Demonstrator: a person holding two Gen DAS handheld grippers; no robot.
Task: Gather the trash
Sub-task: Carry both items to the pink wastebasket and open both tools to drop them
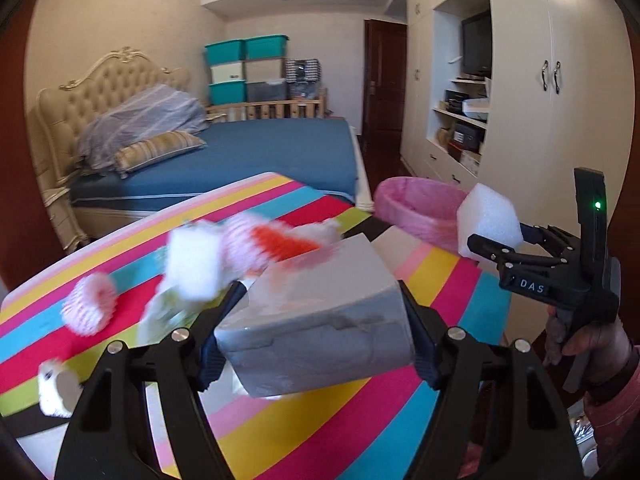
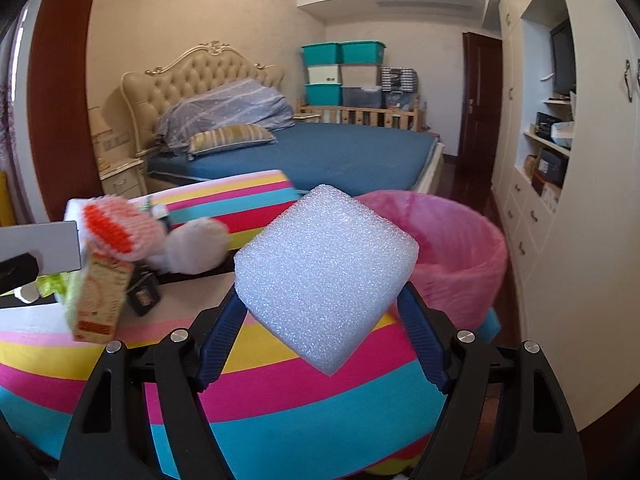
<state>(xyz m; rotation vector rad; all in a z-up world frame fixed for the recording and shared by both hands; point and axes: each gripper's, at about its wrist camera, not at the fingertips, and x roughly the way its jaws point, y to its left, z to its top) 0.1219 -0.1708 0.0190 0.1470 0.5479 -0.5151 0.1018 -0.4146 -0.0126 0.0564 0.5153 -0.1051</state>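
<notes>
Left hand-held gripper (image 1: 316, 316): clamping a grey box (image 1: 320, 320) between both pads, above the striped table (image 1: 360, 420).
Right hand-held gripper (image 2: 324, 312): gripping a white foam block (image 2: 324, 276), just beside the pink-lined bin (image 2: 460, 248).
Remaining near the bin on the table: foam nets (image 1: 88, 308), carton (image 2: 100, 300).

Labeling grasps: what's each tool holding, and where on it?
Left tool clamps the grey box across its two opposite side faces. Right tool clamps the white foam block by its lower side faces, corner pointing down.
</notes>
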